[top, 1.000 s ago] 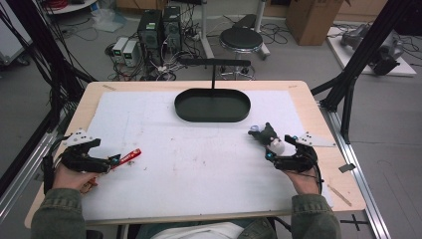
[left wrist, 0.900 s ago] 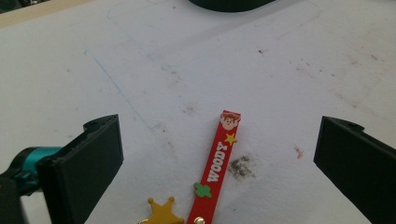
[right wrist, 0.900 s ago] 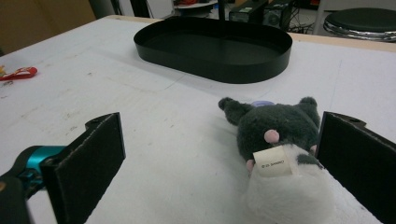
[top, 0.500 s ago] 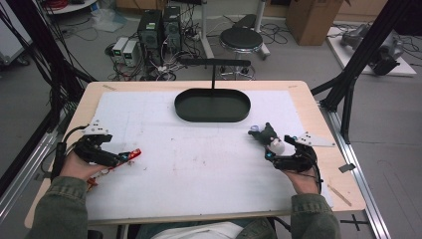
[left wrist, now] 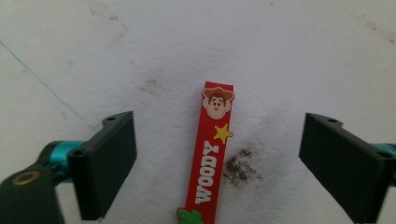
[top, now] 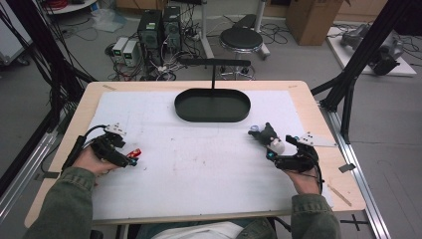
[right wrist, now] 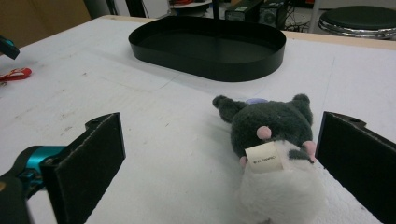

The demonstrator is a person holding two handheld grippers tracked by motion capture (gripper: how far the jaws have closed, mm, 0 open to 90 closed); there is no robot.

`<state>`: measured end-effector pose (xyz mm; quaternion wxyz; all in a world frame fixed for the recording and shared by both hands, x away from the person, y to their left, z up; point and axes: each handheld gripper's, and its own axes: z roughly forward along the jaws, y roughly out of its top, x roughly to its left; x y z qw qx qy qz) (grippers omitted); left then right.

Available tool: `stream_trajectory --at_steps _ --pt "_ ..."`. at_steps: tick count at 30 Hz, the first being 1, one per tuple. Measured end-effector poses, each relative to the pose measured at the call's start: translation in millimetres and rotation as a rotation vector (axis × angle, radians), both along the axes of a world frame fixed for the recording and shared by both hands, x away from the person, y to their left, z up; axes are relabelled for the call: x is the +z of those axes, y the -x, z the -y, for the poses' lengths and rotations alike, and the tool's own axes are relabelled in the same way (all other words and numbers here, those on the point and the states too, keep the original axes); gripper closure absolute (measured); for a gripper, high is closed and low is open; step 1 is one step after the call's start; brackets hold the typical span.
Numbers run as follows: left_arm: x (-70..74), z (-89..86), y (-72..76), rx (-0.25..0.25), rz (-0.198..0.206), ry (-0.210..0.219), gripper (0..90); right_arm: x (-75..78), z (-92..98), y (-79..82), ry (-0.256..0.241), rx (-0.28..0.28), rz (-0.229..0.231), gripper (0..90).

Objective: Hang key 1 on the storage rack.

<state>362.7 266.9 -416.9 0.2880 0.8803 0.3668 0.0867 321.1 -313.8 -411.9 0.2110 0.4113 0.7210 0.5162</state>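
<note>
- Red strap [left wrist: 209, 156], lettered "WOODY" with a cartoon face and a yellow star, lies flat on the white cover of the table [top: 199, 164]; in the high view it sits at the 9 o'clock side, just ahead of the left gripper [top: 130, 158].
- Left gripper: fingers [left wrist: 105, 163] spread wide, one to each side of the strap, touching nothing. In the left gripper view the strap runs toward 12 o'clock between them, nearer the left finger. A dark smudge marks the cover just beside the strap.
- Plush toy [right wrist: 275, 140], dark grey above, white below, with pink spots and a paper tag, lies on the table at the 3 o'clock side.
- Right gripper [top: 274, 149]: fingers [right wrist: 88, 163] set wide either side of the toy, not gripping it; the toy lies close to the right-hand finger, contact cannot be told.
- Black oval tray [top: 212, 115] stands at 12 o'clock on the table, well apart from both grippers.
</note>
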Motion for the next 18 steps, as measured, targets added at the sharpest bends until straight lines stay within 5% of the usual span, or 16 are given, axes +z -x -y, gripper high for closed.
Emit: stream_trajectory --at_steps 4,9,13,18 --pt "-4.5 2.1 -1.9 0.002 -0.043 -0.018 26.9 -0.8 -1.4 -0.7 0.006 0.014 -0.010 0.5" --pt "-5.4 1.7 -2.6 0.024 -0.049 -0.038 43.0 -1.0 -1.4 -0.5 0.005 0.015 -0.010 0.5" --pt "-4.1 -1.1 -3.4 0.063 -0.037 -0.050 71.4 -1.2 -1.8 -0.2 0.005 0.014 -0.014 0.5" --pt "-4.3 -3.7 -4.9 0.062 -0.051 -0.039 72.5 -1.2 -0.9 -0.5 0.004 0.010 -0.011 0.5"
